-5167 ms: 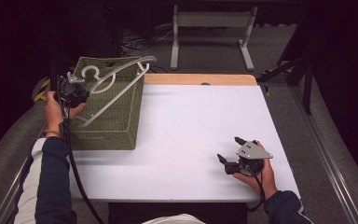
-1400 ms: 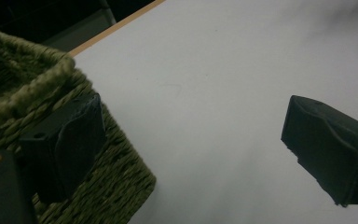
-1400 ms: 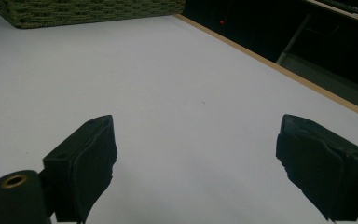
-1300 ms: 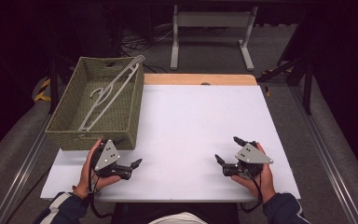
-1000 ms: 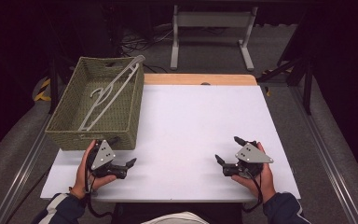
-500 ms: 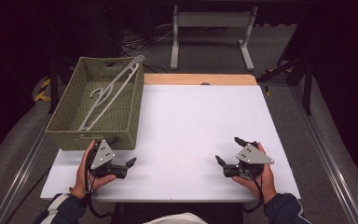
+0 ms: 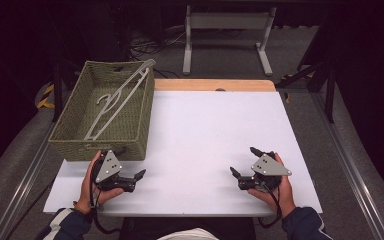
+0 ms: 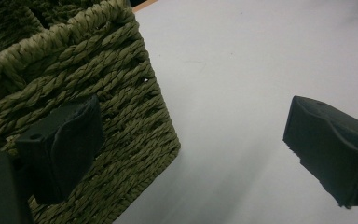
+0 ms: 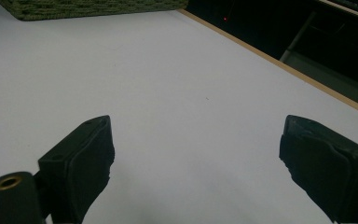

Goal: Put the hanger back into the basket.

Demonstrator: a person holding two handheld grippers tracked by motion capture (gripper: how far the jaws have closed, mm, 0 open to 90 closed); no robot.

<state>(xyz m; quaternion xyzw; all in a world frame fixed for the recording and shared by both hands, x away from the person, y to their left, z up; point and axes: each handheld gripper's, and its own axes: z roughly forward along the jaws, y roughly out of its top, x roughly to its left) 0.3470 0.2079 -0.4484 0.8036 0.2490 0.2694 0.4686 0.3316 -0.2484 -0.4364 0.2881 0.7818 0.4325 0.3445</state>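
A green woven basket [image 7: 100, 145] stands on the left part of the white table [image 7: 215, 130]. A pale grey clothes hanger [image 7: 115, 102] lies in it, its far end resting on the back right rim. My left gripper [image 7: 131, 162] rests on the table just in front of the basket's near right corner, open and holding nothing. In the left gripper view the open gripper [image 8: 196, 135] has one jaw close beside the basket's wall [image 8: 51, 70]. My right gripper [image 7: 243, 160] sits near the front right of the table, also open, with bare table between the jaws [image 9: 196, 154].
A wooden strip [image 7: 215, 85] runs along the table's far edge. A metal stand [image 7: 225, 35] and cables lie on the dark floor beyond. The basket's corner [image 9: 88, 8] appears at the top of the right gripper view.
Five seconds ago my left gripper was up at the basket's far left corner by the hanger; it now rests open on the table in front. Over the last second both hands barely moved.
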